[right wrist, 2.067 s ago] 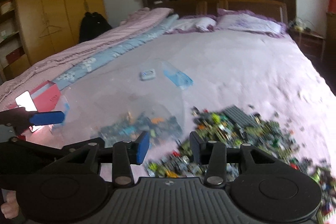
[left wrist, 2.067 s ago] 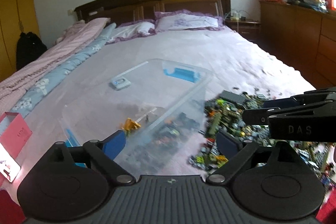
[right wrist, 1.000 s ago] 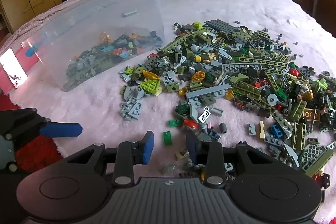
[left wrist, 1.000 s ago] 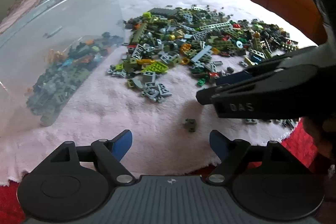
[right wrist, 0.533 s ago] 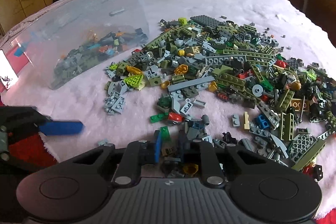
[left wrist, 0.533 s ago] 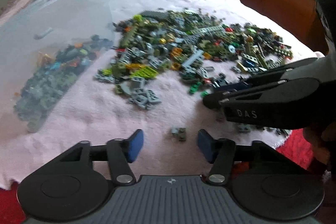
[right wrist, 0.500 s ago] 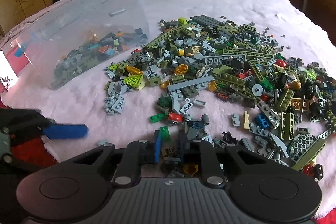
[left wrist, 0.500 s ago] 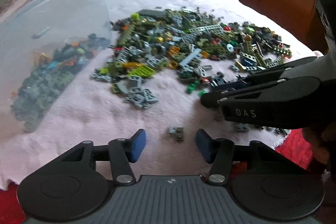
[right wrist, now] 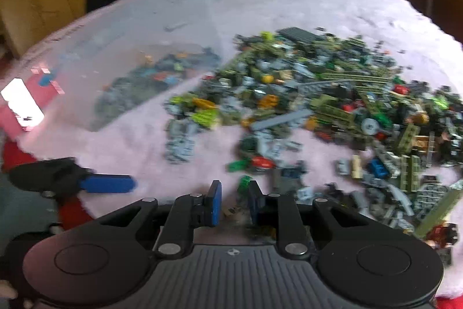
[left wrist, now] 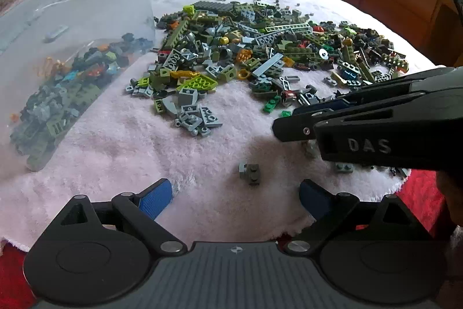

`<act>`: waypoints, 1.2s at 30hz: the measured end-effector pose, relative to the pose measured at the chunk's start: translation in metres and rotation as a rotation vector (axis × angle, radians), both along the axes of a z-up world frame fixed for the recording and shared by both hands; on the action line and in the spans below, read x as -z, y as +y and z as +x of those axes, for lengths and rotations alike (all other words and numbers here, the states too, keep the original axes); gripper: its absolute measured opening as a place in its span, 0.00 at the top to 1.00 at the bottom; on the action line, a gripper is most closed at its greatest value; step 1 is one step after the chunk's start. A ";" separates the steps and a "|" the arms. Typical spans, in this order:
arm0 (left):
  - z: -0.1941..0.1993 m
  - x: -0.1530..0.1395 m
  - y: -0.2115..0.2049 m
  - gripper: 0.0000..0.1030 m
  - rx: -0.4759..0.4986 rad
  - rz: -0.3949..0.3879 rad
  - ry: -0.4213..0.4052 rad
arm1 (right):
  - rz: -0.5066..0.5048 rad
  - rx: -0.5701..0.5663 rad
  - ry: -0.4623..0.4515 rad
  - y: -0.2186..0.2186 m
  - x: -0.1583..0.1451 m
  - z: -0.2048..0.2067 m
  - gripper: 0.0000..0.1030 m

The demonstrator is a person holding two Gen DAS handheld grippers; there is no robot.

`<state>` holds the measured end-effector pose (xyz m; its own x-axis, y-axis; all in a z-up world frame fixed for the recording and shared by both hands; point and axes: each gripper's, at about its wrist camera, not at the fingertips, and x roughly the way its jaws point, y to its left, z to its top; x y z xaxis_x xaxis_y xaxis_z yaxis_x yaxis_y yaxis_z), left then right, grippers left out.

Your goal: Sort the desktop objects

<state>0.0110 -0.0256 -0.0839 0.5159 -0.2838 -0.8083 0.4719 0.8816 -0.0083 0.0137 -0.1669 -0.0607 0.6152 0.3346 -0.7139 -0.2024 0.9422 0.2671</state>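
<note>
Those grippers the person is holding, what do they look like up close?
Both are matte black plastic. Each has a ribbed grey-black base, two round discs, and hinged link arms with silver pins. The left gripper and right gripper both end in blue textured finger pads. Seen side-on from the left camera, the right one bears raised letters "DAS". No cables or sleeves show.

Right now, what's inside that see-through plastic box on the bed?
The clear box holds a heap of small building bricks, mostly grey and olive, with a few orange, red and blue ones. Its cloudy wall blurs them, so single pieces and whatever lies under the heap stay hidden.
</note>
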 end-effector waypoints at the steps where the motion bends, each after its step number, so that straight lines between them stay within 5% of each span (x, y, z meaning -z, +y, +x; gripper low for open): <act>1: -0.001 0.000 0.001 0.05 0.002 0.000 0.000 | 0.012 -0.033 -0.004 0.003 -0.002 -0.001 0.78; 6: -0.004 0.001 0.005 0.02 0.013 0.010 -0.003 | -0.010 -0.187 0.005 0.027 -0.002 -0.004 0.77; 18: -0.010 0.003 0.005 0.00 0.051 0.023 -0.034 | -0.074 -0.271 0.025 0.035 0.003 -0.001 0.79; 22: -0.010 0.001 0.005 0.00 0.052 0.024 -0.036 | -0.126 -0.275 0.003 0.035 0.000 -0.004 0.92; 29: -0.011 -0.004 0.004 0.01 0.057 0.035 -0.064 | -0.189 -0.248 -0.015 0.025 -0.004 -0.010 0.92; 36: 0.000 -0.013 0.004 0.13 0.076 0.023 -0.100 | -0.163 -0.155 0.026 -0.001 0.002 -0.007 0.92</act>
<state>0.0107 -0.0220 -0.0706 0.5718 -0.3072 -0.7607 0.5352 0.8425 0.0621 0.0065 -0.1680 -0.0626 0.5463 0.3028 -0.7809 -0.3431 0.9315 0.1212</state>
